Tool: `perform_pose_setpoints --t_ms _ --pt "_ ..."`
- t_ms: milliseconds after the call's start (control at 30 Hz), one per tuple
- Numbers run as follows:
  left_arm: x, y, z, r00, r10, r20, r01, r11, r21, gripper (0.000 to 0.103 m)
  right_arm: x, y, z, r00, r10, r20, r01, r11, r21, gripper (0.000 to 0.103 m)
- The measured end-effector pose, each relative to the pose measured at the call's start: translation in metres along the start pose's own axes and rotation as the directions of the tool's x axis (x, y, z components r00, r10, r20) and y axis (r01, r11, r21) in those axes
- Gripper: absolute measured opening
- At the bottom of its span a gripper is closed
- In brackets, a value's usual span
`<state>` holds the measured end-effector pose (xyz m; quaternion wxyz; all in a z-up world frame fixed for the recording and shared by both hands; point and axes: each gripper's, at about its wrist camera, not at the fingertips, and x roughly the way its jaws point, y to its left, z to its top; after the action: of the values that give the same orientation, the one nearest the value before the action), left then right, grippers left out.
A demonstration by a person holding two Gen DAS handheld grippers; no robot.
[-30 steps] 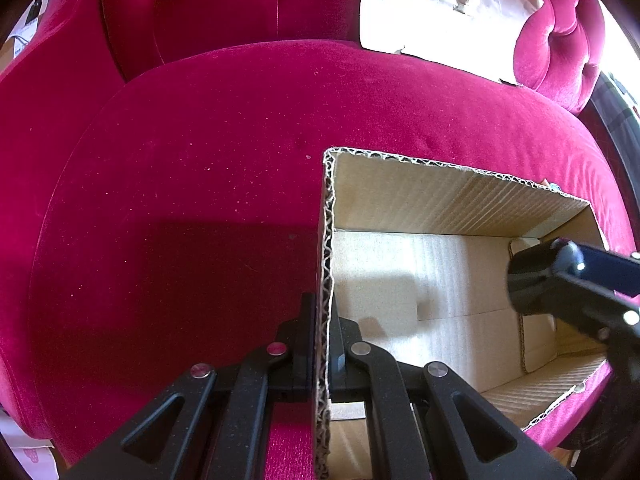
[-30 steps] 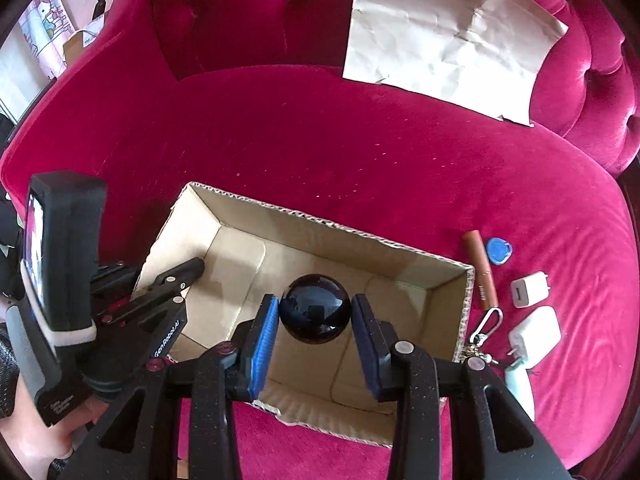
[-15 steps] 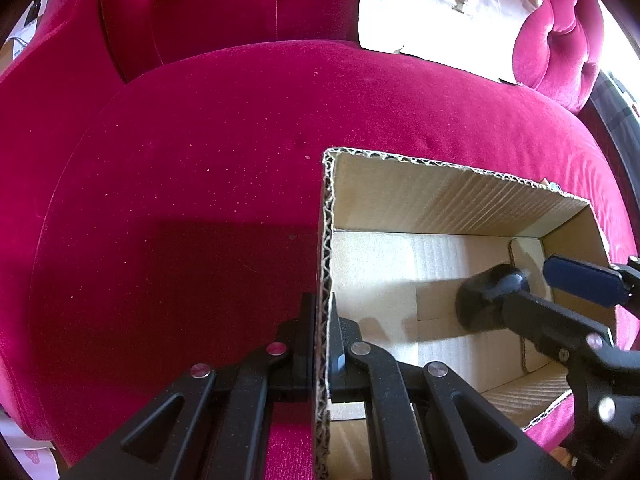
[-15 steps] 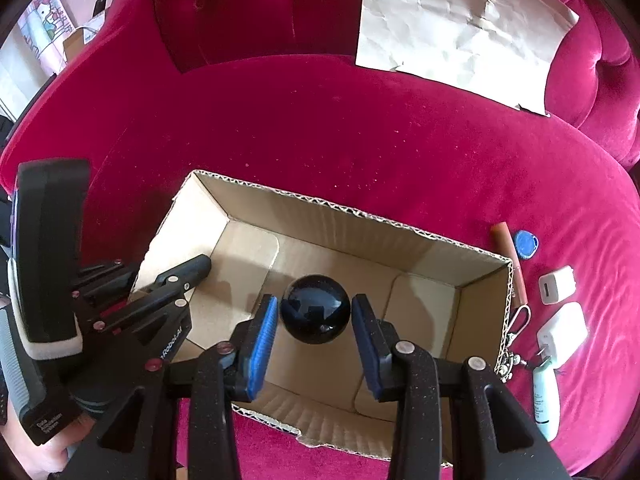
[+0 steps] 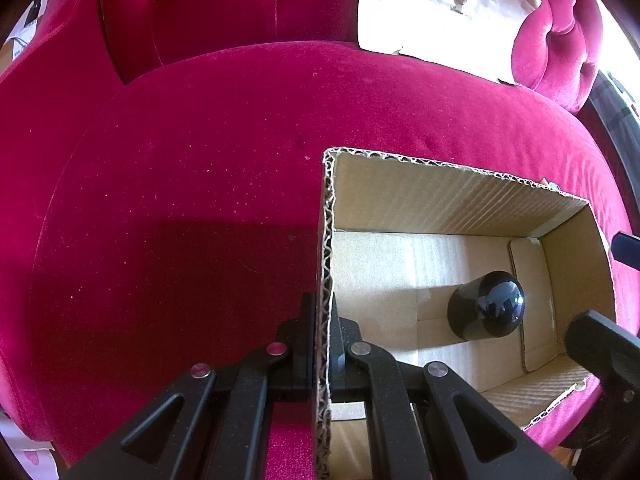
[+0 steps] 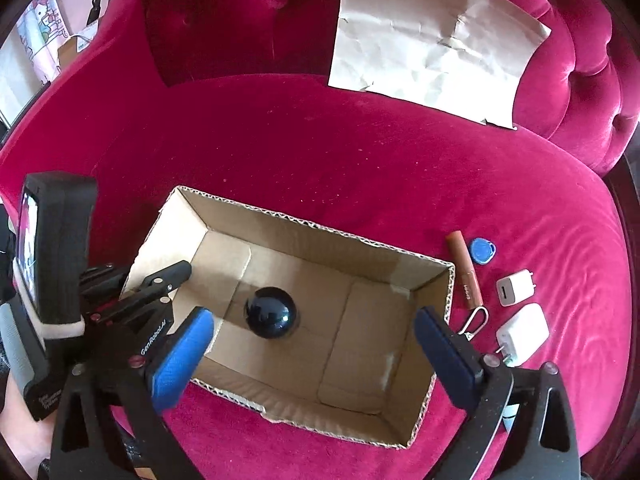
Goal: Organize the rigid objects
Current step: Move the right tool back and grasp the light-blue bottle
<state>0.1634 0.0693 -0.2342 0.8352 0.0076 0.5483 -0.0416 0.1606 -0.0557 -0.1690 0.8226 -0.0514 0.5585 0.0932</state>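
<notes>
1. The box [image 6: 304, 248] sits open-topped on the pink sofa [image 6: 360, 152]; its position matches the earlier frames.
2. The left gripper [image 5: 323, 340] remains clamped on the box's left end wall, one finger outside and one inside, jaws closed tight against the cardboard.
3. The right gripper [image 6: 312, 332] has changed: half a second ago its blue pads [image 6: 180, 356] flanked the black object closely; now the jaws stand wide apart and hold nothing.
4. The black object [image 6: 271, 313], a glossy round-topped piece, now rests on the box floor, left of centre, apart from both pads. In the left wrist view [image 5: 486, 305] it looks cylindrical with a domed end; whether it stands upright or lies tilted I cannot tell for certain.
5. Outside the box, just beside its right wall, lie a brown tube [image 6: 464, 274], a blue tag [image 6: 482, 251], a carabiner [image 6: 476, 320], a small white charger [image 6: 514, 287] and a larger charger [image 6: 522, 332]. None is touched.
6. A sheet of paper [image 6: 432, 44] leans against the sofa back, well apart from the box.
</notes>
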Motion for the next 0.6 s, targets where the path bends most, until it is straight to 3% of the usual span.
perform_pose_setpoints --t_ms 333,600 --pt "-0.001 -0.001 0.0 1.0 0.004 0.001 -0.004 1.0 0.007 0.003 -0.022 -0.015 -0.007 1.0 -0.018 0.022 0.018 1.0 0.026 0.103" --pt "0.0 -0.002 0.001 1.0 0.005 0.002 -0.005 1.0 0.009 0.003 -0.046 -0.053 -0.019 0.997 -0.06 0.057 0.055 0.995 0.085 0.103"
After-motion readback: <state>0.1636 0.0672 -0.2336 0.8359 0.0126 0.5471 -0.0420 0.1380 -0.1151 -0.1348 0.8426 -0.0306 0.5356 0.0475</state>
